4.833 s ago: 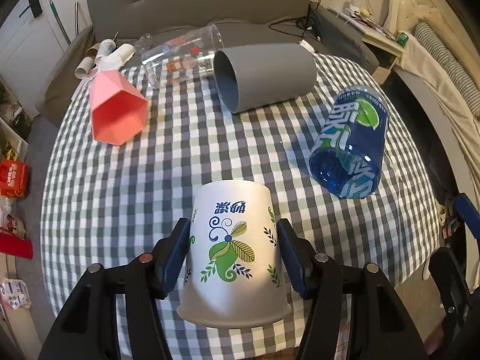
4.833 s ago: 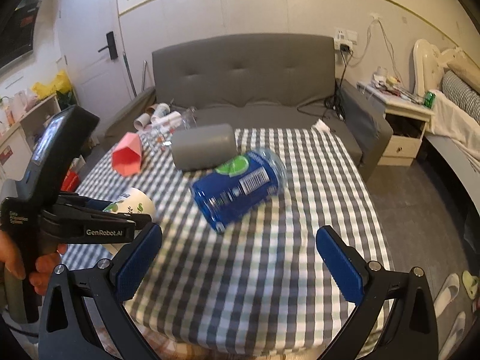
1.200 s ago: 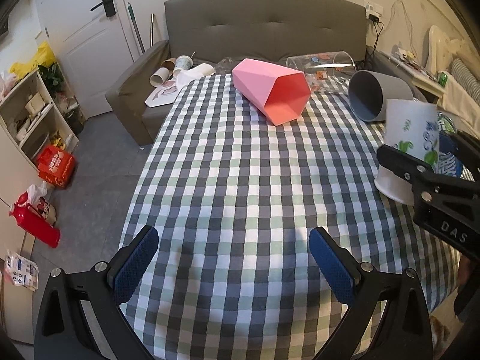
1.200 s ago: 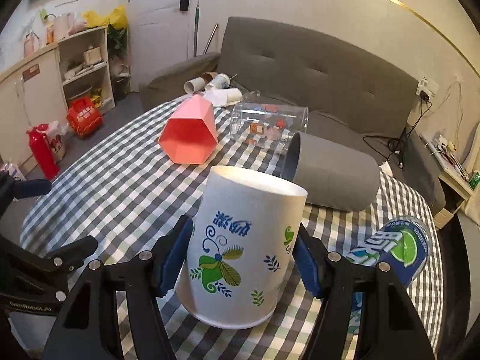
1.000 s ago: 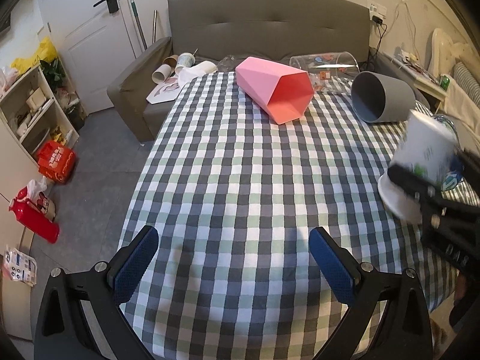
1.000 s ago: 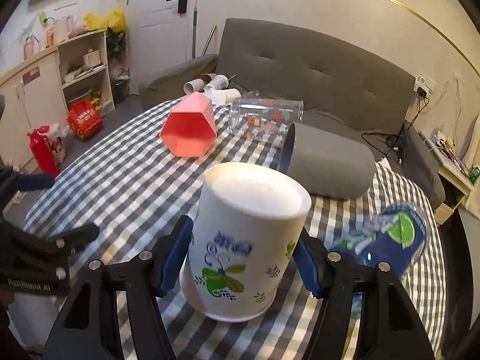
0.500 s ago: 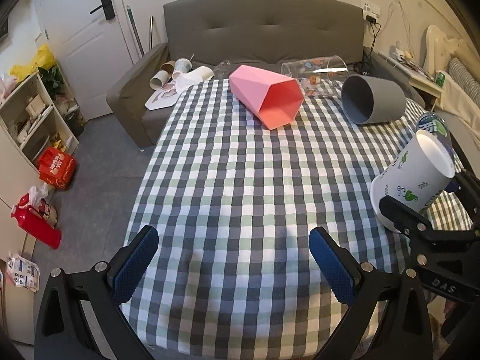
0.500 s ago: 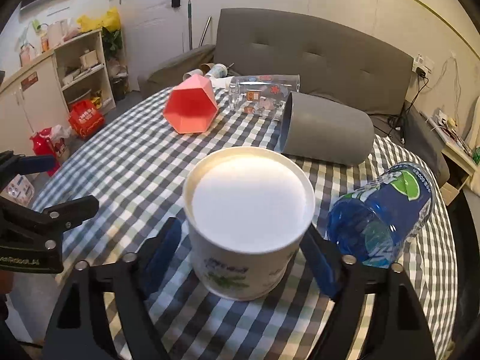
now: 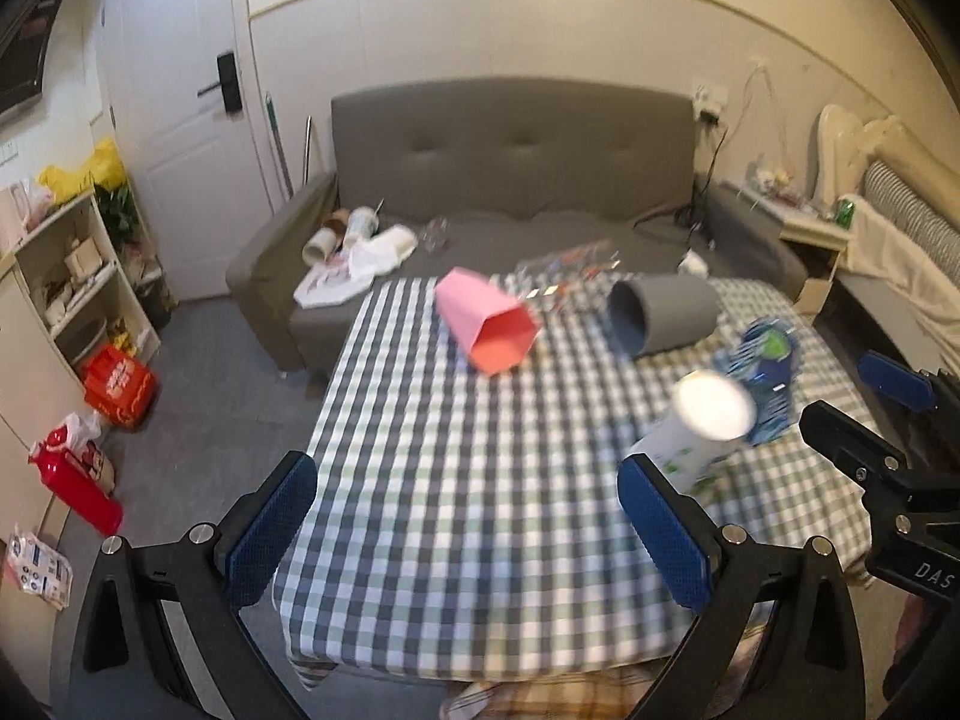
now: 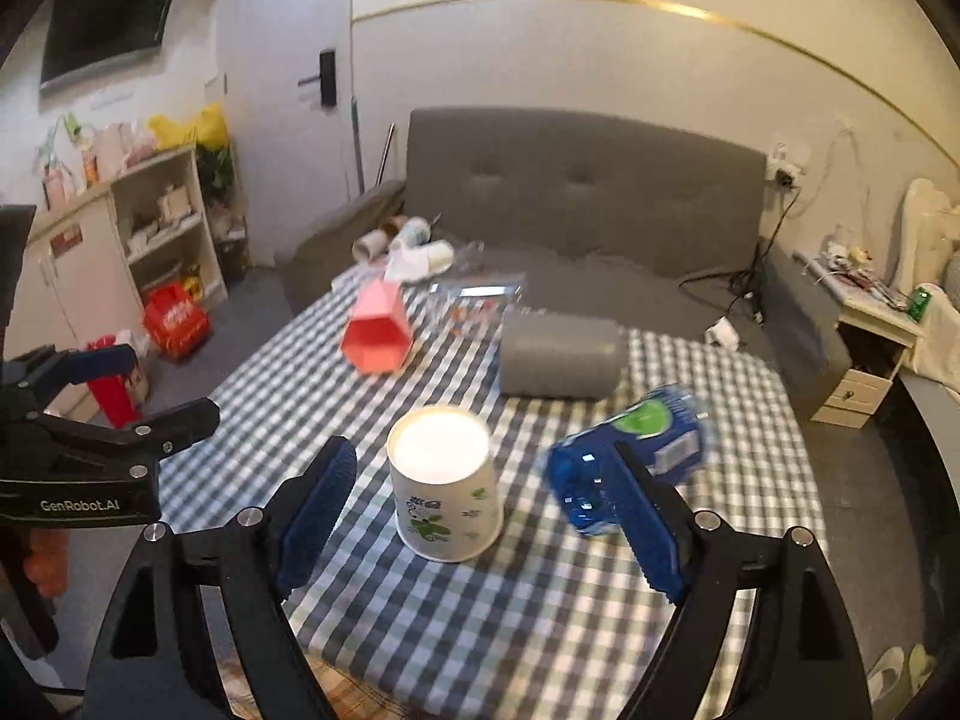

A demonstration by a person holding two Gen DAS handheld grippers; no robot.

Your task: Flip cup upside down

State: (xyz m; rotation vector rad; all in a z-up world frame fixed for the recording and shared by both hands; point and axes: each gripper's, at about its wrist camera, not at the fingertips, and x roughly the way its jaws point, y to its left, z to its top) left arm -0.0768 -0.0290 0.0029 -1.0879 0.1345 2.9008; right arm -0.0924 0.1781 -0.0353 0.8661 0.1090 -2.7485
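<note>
The white paper cup (image 10: 444, 483) with green and blue print stands mouth-down on the checked table (image 10: 540, 612), its flat pale base facing up and its wider rim resting on the cloth. The right tool (image 10: 480, 525) is spread wide, one blue pad on each side of the cup and clear of it, gripping nothing. In the left wrist view the same cup (image 9: 699, 432) shows near the right side of the table (image 9: 450, 480), blurred, just in front of the blue bottle (image 9: 765, 381). The left tool (image 9: 468, 531) is also wide open and empty, held over the near edge of the table, well apart from the cup. The blue bottle (image 10: 624, 456) lies on its side just to the right of the cup, partly behind the right tool's right finger. Farther back a grey cylinder (image 10: 558, 354) lies on its side, a pink hexagonal cup (image 10: 378, 333) lies with its mouth toward the camera, and a clear tumbler (image 10: 480, 294) lies near the far edge. A grey sofa (image 10: 576, 204) stands behind the table.
</note>
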